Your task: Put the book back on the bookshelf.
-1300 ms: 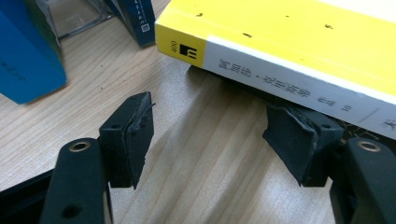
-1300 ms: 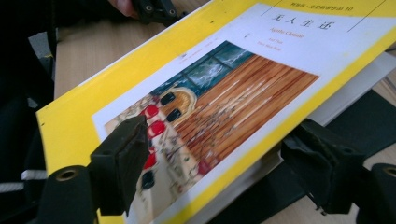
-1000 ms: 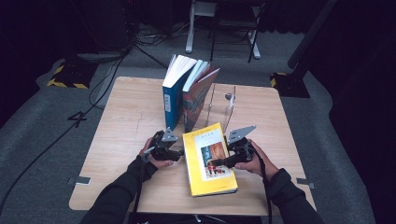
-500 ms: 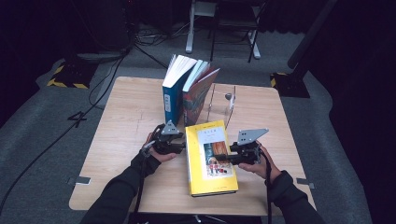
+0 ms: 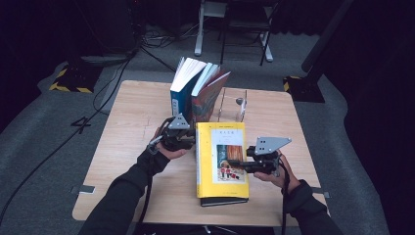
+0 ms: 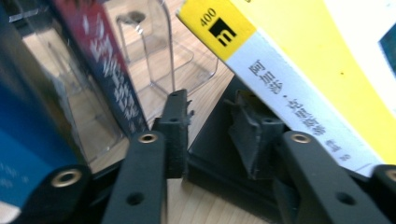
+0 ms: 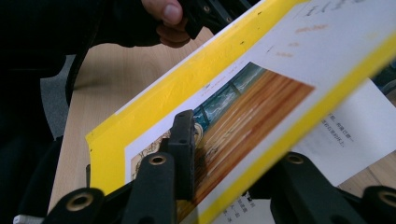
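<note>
A yellow book [image 5: 221,156] is lifted a little above a dark book [image 5: 225,201] that lies on the table. My right gripper [image 5: 240,165] is at its right edge. In the right gripper view one jaw of that gripper [image 7: 233,149] lies on the yellow cover [image 7: 187,84] and the other sits under the book, so it is shut on it. Its jaws closed and have just eased open slightly. My left gripper [image 5: 188,139] is at the spine. Its jaws [image 6: 212,126] have just been closing but stand apart. The white spine [image 6: 289,102] rests over the right jaw, and the dark book [image 6: 215,154] shows between them.
Behind the yellow book stand a blue book [image 5: 182,95] and a red-covered book [image 5: 208,95], leaning together. A clear plastic bookend [image 5: 232,105] stands beside them. The wooden table [image 5: 132,127] has bare room on its left side. A white printed page [image 7: 345,126] lies under the raised book.
Both grippers have risen with the yellow book. It has swung from a slant to square with the table, and the dark book's near edge now shows beneath it.
</note>
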